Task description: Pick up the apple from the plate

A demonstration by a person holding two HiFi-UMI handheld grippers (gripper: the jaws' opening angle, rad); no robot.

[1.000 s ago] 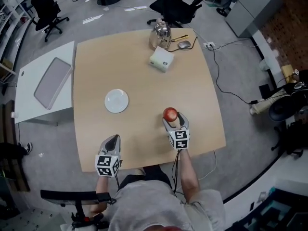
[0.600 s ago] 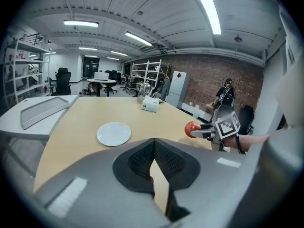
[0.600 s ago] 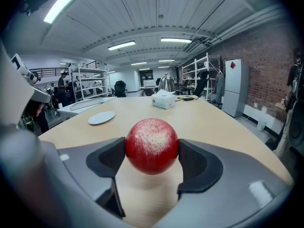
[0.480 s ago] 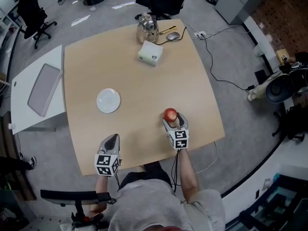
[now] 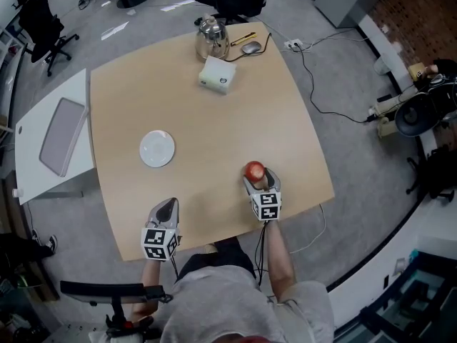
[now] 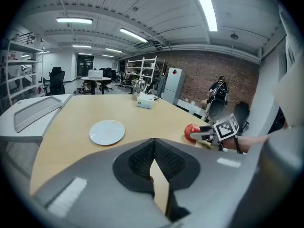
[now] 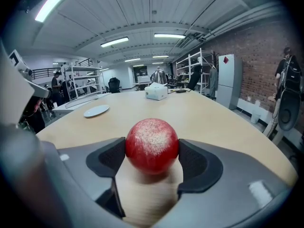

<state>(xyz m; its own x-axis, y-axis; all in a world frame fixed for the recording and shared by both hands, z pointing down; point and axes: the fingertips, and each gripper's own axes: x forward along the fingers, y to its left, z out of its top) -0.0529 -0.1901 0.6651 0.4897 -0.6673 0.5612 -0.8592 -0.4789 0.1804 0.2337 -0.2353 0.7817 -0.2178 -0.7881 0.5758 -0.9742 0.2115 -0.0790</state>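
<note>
The red apple (image 7: pixel 151 145) sits between the pads of my right gripper (image 7: pixel 152 152), which is shut on it just above the wooden table. In the head view the apple (image 5: pixel 254 170) shows at the tip of the right gripper (image 5: pixel 257 176), near the table's front right edge. The white plate (image 5: pixel 157 148) lies empty at the table's left middle, well apart from the apple. My left gripper (image 5: pixel 166 207) hangs at the front left edge, shut with nothing in it. From the left gripper view, the left gripper (image 6: pixel 153 156), plate (image 6: pixel 107 131) and apple (image 6: pixel 191 131) show.
A white box (image 5: pixel 217 74), a glass kettle (image 5: pixel 210 34), a computer mouse (image 5: pixel 250 47) and a cable lie at the table's far side. A white side table (image 5: pixel 50 138) with a grey tray stands to the left. Office chairs stand on the floor beyond.
Both grippers hold almost the same spots in the head view. The table and the things on it have shifted left and up in the picture, as the view moved. The apple stays gripped.
</note>
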